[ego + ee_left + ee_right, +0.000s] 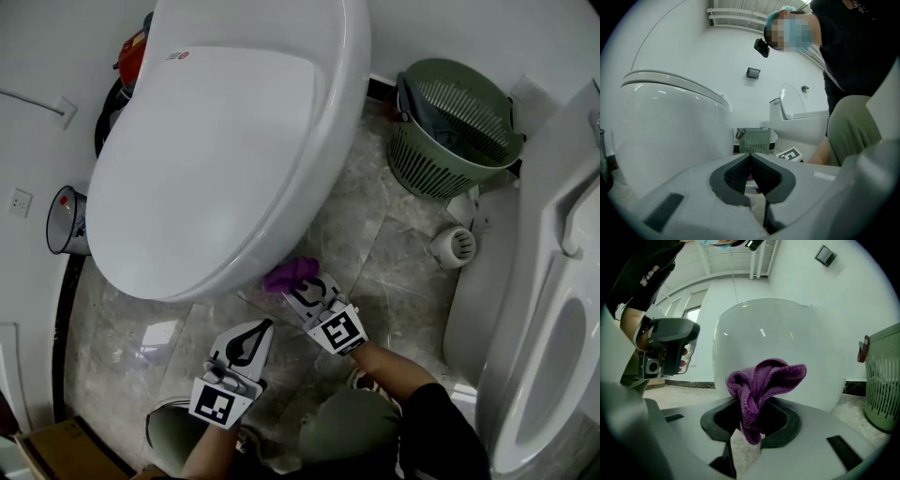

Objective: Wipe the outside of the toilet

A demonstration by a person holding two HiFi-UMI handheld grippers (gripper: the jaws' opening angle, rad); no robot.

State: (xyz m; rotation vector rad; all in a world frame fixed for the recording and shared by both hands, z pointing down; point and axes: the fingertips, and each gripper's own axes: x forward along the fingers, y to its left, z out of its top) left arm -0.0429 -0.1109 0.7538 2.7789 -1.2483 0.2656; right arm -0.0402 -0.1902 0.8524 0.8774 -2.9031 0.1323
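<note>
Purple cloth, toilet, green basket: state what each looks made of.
Purple cloth: soft fabric, perhaps microfibre; matt, with limp folds and a fine looped weave.
Toilet: probably glazed ceramic; glossy white with light reflections.
Green basket: likely moulded plastic; matt, thin even slats.

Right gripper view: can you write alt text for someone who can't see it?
The right gripper has its jaws shut on a bunched purple cloth, held in front of the white toilet; whether the cloth touches it can't be told. A green basket stands at the right edge, and the left gripper shows at the left.
</note>
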